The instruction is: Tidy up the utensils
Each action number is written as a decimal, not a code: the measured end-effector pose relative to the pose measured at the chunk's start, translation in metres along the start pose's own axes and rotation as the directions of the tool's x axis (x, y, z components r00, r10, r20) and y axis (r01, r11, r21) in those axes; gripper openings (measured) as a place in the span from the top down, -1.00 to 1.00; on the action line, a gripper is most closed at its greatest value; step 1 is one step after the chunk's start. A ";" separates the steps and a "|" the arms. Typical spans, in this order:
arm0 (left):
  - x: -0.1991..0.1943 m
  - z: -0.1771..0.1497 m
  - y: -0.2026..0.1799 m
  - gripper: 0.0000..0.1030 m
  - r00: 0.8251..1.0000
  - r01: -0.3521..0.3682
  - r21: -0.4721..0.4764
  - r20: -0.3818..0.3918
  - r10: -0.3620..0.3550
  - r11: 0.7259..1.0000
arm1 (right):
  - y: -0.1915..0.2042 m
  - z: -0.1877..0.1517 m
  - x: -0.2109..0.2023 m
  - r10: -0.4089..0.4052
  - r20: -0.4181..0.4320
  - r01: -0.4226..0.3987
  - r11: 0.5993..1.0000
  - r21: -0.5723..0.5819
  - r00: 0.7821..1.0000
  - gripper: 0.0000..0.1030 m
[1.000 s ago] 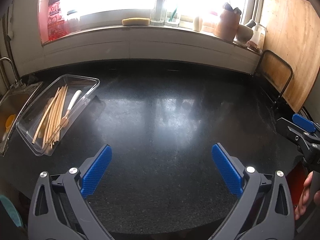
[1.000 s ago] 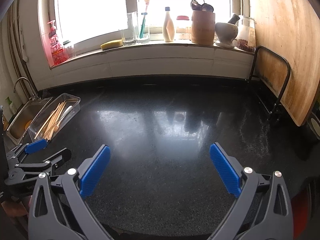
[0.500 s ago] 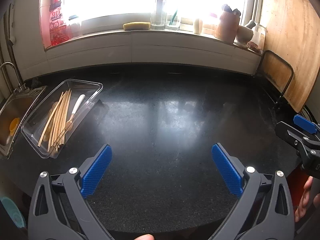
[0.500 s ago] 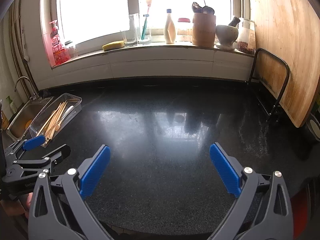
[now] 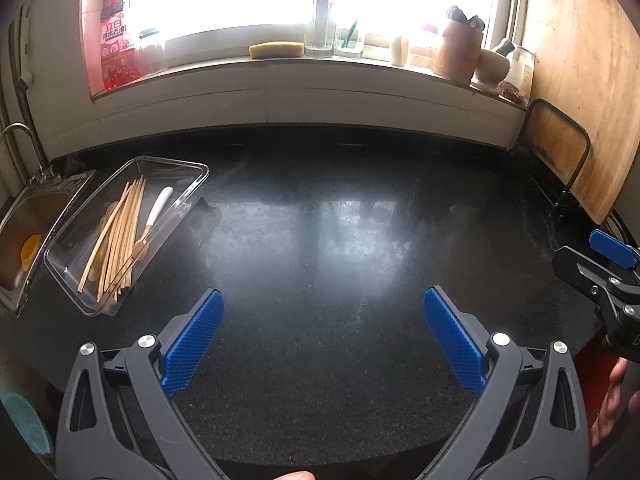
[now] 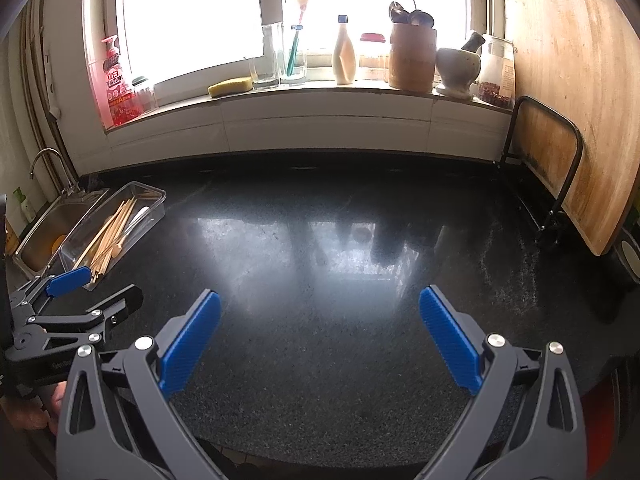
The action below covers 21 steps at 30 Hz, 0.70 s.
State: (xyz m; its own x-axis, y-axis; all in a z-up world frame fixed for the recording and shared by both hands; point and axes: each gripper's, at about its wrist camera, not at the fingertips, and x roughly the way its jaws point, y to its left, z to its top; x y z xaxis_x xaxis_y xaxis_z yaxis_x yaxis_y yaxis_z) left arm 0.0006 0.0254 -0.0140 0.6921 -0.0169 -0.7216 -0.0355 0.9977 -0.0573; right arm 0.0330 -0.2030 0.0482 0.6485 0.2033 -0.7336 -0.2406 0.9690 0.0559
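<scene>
A clear plastic tray (image 5: 188, 188) (image 6: 154, 208) lies at the left of the black counter beside the sink. Inside it lie several wooden chopsticks (image 5: 120, 232) (image 6: 106, 236) and a white-handled utensil (image 5: 158, 210). My left gripper (image 5: 322, 340) hovers open over the counter's near middle, well right of the tray, with nothing between its fingers. My right gripper (image 6: 318, 338) is open too, above the front centre of the counter and holding nothing. Each gripper shows at the edge of the other's view.
A steel sink (image 5: 24, 232) with a tap (image 6: 48, 160) sits left of the tray. On the windowsill stand a sponge (image 6: 230, 86), glasses, a bottle, a wooden utensil crock (image 6: 412, 58) and a mortar. A large wooden board (image 6: 568, 92) leans in a black rack on the right.
Both views have shifted slightly: the tray sits a little further right and higher in the left wrist view. Both grippers stay open and empty.
</scene>
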 end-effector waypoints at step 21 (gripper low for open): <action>0.007 0.004 -0.002 -0.89 1.000 -0.023 -0.026 0.018 0.023 0.999 | -0.006 0.000 0.004 -0.004 -0.011 0.004 1.000 0.015 1.000 -0.87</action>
State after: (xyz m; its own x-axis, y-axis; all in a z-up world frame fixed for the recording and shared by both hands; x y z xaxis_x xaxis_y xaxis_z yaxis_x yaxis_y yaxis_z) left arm 0.0083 0.0237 -0.0157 0.7040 0.0073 -0.7102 -0.0696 0.9958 -0.0587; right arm 0.0369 -0.2075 0.0443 0.6417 0.1977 -0.7411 -0.2267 0.9719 0.0630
